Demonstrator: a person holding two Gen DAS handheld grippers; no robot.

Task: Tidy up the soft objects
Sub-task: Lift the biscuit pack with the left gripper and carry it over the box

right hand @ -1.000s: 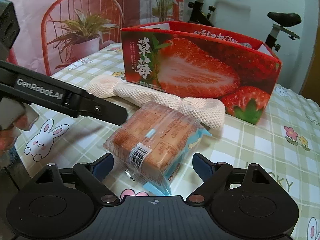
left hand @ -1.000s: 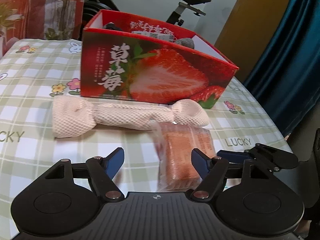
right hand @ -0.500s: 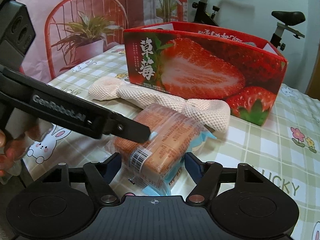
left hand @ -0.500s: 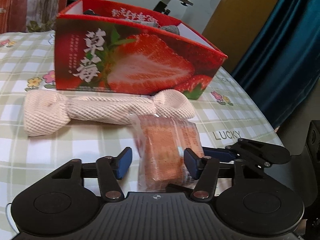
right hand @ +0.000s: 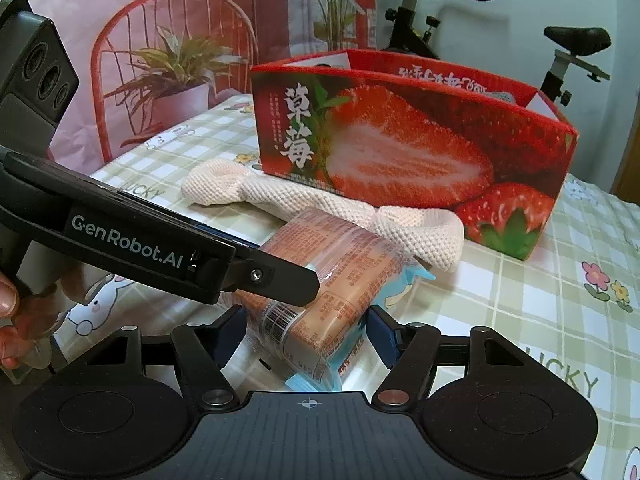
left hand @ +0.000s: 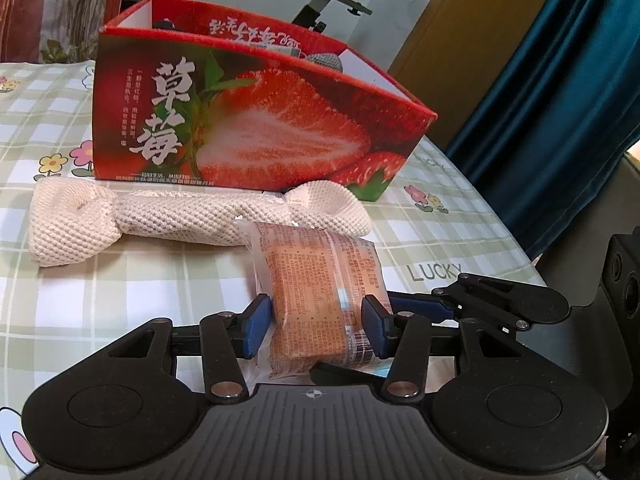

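A packaged orange cake in clear wrap [left hand: 316, 276] [right hand: 340, 264] lies on the checked tablecloth [left hand: 100, 300]. My left gripper [left hand: 316, 326] straddles its near end; the jaws are closing and both blue pads touch the wrapper's sides. My right gripper [right hand: 306, 334] holds the same package from the other side, pads against the wrapper. One left finger [right hand: 280, 280] crosses over the package in the right wrist view. Behind it lie a cream mesh cloth roll [left hand: 192, 216] [right hand: 320, 204] and a red strawberry box [left hand: 256, 132] [right hand: 400, 140], open at the top.
A grey knitted item [left hand: 324, 60] shows inside the box. A hand [right hand: 12, 320] grips the left tool's handle. The table's right edge [left hand: 520, 248] runs near a blue curtain [left hand: 560, 100]. An exercise bike [right hand: 560, 52] stands behind the box.
Both grippers' jaws have narrowed onto the packaged cake. The left gripper has shifted so the package sits centred between its pads, and its finger now reaches over the package in the right wrist view.
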